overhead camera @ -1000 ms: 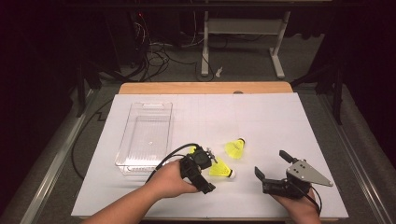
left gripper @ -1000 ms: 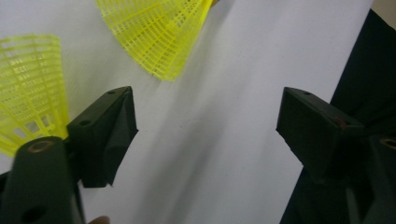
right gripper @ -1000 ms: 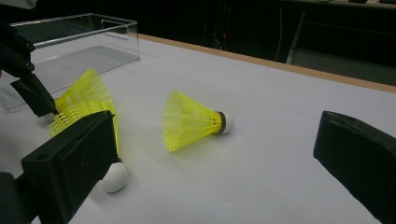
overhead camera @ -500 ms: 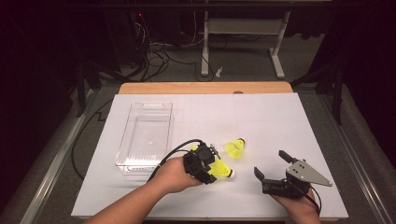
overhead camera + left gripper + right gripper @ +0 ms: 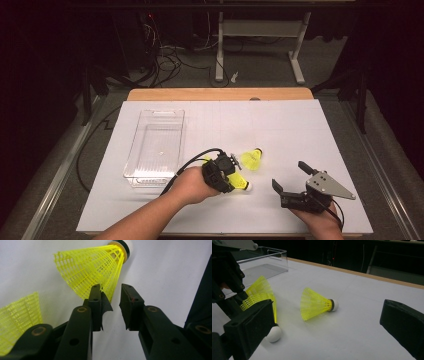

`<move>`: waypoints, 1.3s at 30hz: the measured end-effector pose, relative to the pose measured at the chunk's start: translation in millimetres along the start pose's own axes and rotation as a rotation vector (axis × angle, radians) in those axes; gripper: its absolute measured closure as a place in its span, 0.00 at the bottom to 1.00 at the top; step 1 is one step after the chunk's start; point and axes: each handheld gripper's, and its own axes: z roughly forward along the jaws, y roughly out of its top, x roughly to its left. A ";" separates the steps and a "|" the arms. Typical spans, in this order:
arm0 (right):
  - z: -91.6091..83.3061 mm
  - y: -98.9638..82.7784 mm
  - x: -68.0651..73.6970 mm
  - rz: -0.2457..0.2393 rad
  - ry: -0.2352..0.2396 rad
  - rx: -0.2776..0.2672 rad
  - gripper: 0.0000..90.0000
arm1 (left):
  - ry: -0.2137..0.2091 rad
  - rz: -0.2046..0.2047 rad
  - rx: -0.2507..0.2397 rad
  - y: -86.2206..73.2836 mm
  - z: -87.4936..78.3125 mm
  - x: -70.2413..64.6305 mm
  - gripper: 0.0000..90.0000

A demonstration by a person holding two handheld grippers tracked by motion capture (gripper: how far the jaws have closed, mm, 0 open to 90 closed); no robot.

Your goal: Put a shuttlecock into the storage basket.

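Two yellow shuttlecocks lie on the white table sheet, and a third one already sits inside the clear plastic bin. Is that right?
Not quite. The clear plastic bin holds no shuttlecock, as the high view shows. The two yellow shuttlecocks are there: one lies free on the white table sheet, the other is at the left gripper.

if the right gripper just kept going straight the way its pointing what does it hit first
Probably the free-lying yellow shuttlecock, which lies between the right gripper's open jaws, slightly left of centre. Depth is hard to judge; it might pass beside it.
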 end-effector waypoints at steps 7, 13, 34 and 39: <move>0.2 -0.4 0.0 0.002 0.005 -0.001 0.00 | -0.038 0.011 -0.026 0.2 1.8 1.6 0.96; 0.4 -0.6 -0.1 0.003 0.004 0.001 0.00 | -0.047 0.034 -0.020 0.7 -1.3 -1.5 0.99; -0.3 -0.7 0.1 0.001 -0.001 0.002 0.00 | -0.010 0.079 0.006 2.0 -33.9 -21.8 0.99; -0.5 -0.5 0.3 0.001 -0.002 0.002 0.00 | -0.006 0.075 -0.001 0.5 -44.1 -21.9 0.99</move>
